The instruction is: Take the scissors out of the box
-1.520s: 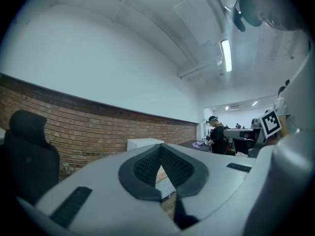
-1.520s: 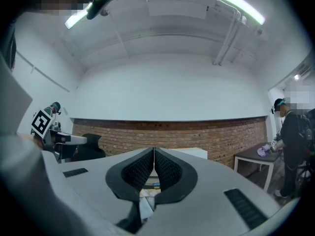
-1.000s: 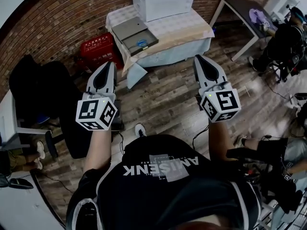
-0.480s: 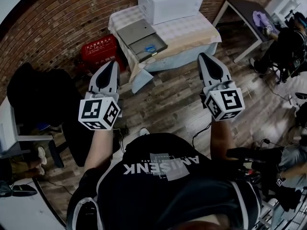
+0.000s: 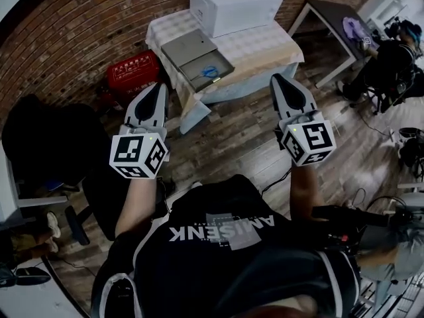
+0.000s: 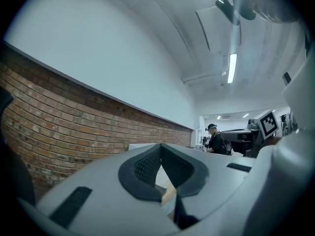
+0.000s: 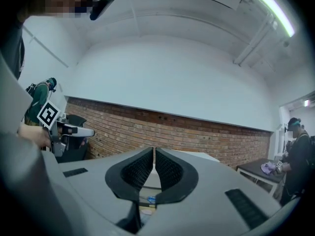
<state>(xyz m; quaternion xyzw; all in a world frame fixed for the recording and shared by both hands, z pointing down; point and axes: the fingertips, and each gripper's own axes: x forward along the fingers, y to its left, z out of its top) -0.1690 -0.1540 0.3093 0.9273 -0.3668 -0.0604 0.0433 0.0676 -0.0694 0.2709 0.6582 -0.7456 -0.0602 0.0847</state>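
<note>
A flat grey box (image 5: 190,49) lies open on a cloth-covered table (image 5: 268,44) by the brick wall. Blue-handled scissors (image 5: 209,72) rest in its lower half. Both grippers are held level over the wooden floor, short of the table, and neither touches anything. My left gripper (image 5: 159,89) points at the table's near left corner, jaws shut and empty; its own view shows the pads meeting (image 6: 161,146). My right gripper (image 5: 277,79) is shut and empty in front of the table's right end. Under its closed pads (image 7: 154,150) a bit of the blue scissors (image 7: 151,199) shows.
A large white box (image 5: 233,2) stands on the table behind the grey box. A red crate (image 5: 132,72) sits on the floor to the left, beside a black chair (image 5: 46,134). A dark table (image 5: 331,13) and a seated person (image 5: 391,61) are at the right. Cables run over the floor.
The table with the grey box has drawn closer to both grippers as I walk toward it. Both grippers stayed shut and side by side.
</note>
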